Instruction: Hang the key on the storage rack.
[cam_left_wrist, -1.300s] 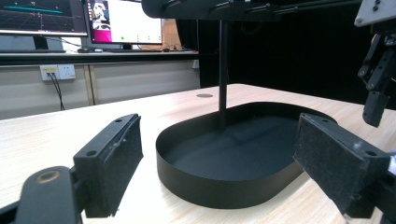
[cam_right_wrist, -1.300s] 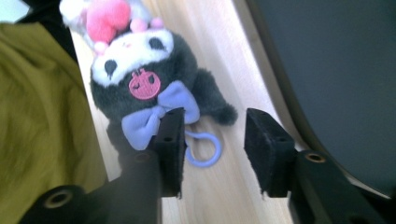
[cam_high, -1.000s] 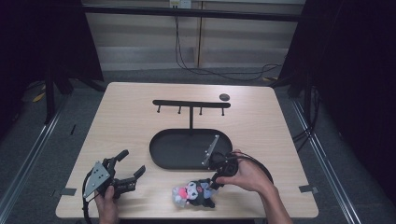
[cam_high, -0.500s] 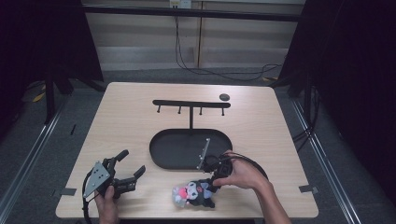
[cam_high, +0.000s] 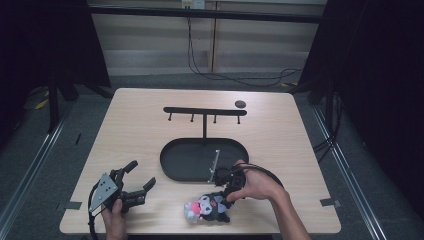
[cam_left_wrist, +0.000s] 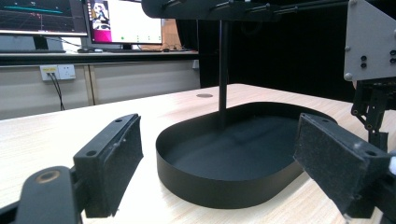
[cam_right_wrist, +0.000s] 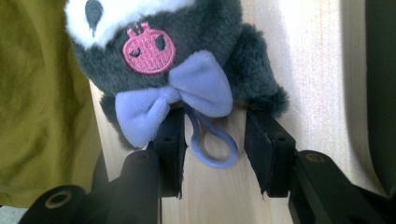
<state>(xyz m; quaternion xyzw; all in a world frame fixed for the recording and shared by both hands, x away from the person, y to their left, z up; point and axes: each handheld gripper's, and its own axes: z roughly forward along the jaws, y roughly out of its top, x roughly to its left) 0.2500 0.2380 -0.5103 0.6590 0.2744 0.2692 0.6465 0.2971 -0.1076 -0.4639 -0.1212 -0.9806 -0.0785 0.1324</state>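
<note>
High view, right hand (cam_high: 250, 185) angling tool (cam_high: 226, 192) down at plush toy (cam_high: 207, 209)

We see a plush toy (cam_right_wrist: 187, 42) in dark grey fur with a white face, a pink embroidered skull badge, a lilac bow (cam_right_wrist: 175, 100) and a lilac loop (cam_right_wrist: 212, 144). The oval tray (cam_high: 200, 160) and its hook rack (cam_high: 205, 111) are matte black, on a pale wood-grain table (cam_high: 135, 130). Both grippers, left (cam_high: 135, 185) and right (cam_right_wrist: 212, 149), are black with dark speckled pads; the left one carries a grey plate
</note>
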